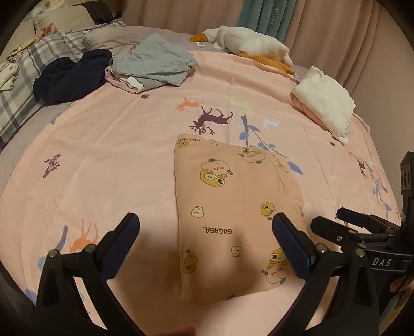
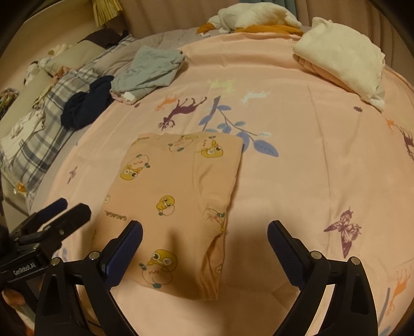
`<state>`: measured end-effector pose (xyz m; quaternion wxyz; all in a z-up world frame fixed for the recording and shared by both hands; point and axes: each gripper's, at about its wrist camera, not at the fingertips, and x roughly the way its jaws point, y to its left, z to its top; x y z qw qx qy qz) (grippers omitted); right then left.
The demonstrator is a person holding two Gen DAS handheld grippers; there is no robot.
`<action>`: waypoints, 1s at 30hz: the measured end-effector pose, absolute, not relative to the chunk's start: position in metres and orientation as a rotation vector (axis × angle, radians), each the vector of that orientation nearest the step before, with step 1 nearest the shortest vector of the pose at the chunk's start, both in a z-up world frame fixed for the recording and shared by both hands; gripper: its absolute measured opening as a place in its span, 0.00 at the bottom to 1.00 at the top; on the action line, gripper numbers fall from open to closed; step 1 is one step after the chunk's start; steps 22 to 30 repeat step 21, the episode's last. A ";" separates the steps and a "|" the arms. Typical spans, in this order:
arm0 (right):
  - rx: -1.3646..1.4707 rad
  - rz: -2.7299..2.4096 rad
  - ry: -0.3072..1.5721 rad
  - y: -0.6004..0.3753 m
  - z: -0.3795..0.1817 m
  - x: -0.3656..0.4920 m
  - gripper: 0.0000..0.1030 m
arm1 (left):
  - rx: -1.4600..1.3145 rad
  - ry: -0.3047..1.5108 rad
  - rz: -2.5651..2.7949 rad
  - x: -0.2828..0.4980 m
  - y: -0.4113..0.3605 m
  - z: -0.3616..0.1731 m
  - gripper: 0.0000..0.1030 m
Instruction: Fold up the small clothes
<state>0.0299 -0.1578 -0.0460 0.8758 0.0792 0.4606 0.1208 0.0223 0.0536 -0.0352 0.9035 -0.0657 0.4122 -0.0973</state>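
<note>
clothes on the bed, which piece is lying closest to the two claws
The pink cartoon-print garment, folded flat right in front of both open claws. The grey-blue piece, navy piece and cream stack lie farther up the bed.

Teal curtain [image 1: 261, 18] lettering too blurred to read.

Dim, warm indoor light w/ pinkish cast; soft shadows pool on the sheet [image 1: 108, 160] by both lenses (heavy fisheye bending, dark vignetted corners), slightly grainy.
</note>
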 end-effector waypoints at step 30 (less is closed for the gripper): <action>0.155 0.213 1.023 -0.154 -0.063 0.036 0.94 | -0.100 0.876 -0.217 0.024 0.047 -0.054 0.99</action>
